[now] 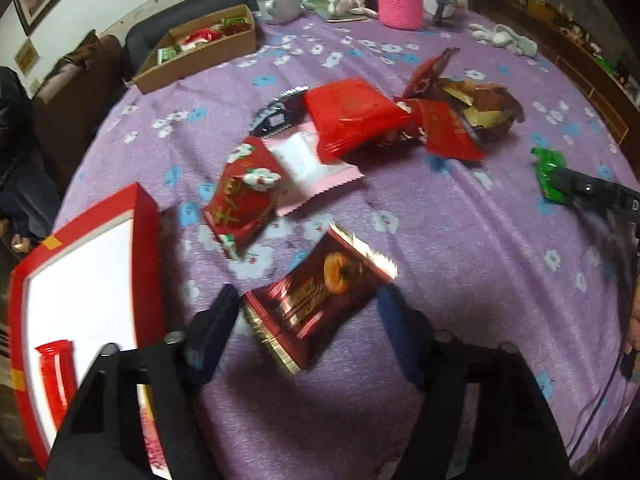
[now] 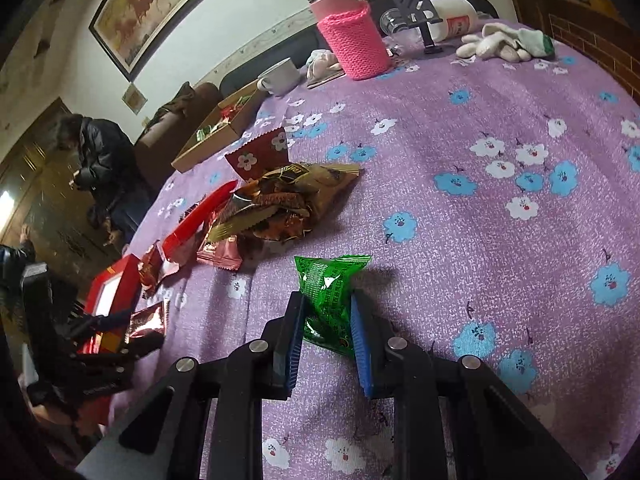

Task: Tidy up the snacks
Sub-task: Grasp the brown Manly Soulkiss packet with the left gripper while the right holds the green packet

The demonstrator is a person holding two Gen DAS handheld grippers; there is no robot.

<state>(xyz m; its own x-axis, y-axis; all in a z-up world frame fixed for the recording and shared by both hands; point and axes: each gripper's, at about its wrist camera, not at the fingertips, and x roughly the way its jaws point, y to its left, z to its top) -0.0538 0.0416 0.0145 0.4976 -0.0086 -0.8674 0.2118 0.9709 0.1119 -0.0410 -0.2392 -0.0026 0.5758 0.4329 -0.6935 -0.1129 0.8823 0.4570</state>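
Observation:
My left gripper (image 1: 308, 308) is open around a dark red foil snack packet (image 1: 316, 300) that lies on the purple floral cloth; the fingers stand apart from its sides. A red box with a white inside (image 1: 80, 264) sits at its left, holding a red packet (image 1: 56, 376). My right gripper (image 2: 326, 320) is shut on a green snack packet (image 2: 330, 296); it also shows in the left wrist view (image 1: 550, 172). A pile of red, pink and brown snack packets (image 1: 352, 120) lies mid-table, also in the right wrist view (image 2: 276, 204).
A cardboard box (image 1: 192, 60) with snacks stands at the far left. A white mug (image 1: 278, 6), a pink knit-sleeved bottle (image 2: 352, 36), white gloves (image 2: 504, 44) and a phone stand (image 2: 420, 12) are at the far edge. A person (image 2: 96, 160) stands beyond the table.

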